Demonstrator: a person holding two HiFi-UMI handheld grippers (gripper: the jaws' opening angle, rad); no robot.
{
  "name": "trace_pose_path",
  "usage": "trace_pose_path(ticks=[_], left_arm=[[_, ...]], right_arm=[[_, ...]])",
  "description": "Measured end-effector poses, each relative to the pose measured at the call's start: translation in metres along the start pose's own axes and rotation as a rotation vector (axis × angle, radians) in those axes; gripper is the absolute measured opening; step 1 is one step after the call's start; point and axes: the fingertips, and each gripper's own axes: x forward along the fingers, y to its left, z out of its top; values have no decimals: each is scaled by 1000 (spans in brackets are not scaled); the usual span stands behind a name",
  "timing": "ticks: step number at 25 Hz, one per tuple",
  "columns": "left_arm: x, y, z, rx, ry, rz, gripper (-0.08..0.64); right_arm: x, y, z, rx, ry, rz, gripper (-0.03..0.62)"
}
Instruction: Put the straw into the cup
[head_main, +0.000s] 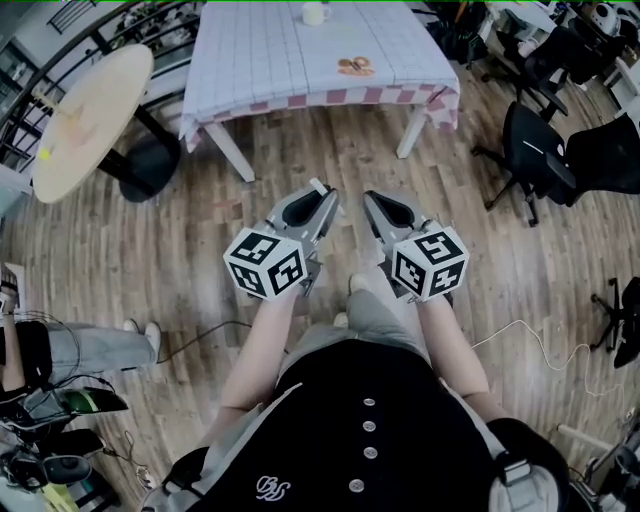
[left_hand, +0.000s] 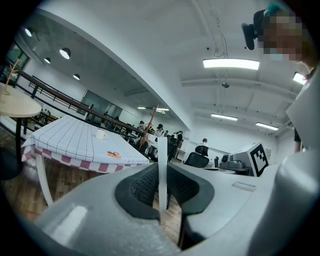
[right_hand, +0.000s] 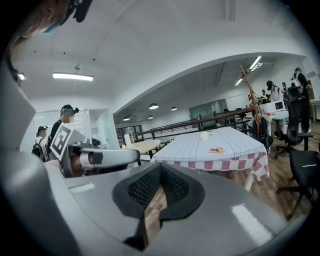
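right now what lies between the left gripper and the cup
Only bare wooden floor, then checked tablecloth up to the cup; the head view shows it. The left gripper holds the straw.

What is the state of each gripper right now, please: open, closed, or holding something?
Left gripper: closed on the white straw.
Right gripper: closed, nothing between its jaws.

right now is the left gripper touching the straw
Touching. The left gripper view shows the straw standing upright, pinched between the pads of the left gripper, with no gap on either side.
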Motion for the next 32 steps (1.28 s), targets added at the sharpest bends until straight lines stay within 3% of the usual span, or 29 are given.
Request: trace_pose_path(ticks=[8, 21, 32], left_arm=[[44, 50, 1, 33, 48, 37, 49], [167, 153, 74, 54, 26, 100, 49], [230, 197, 94, 41, 12, 115, 49]], right_arm=[[54, -35, 14, -10, -4, 54, 0], [179, -137, 90, -32, -13, 194, 0], [227, -201, 108, -17, 2, 188, 0]])
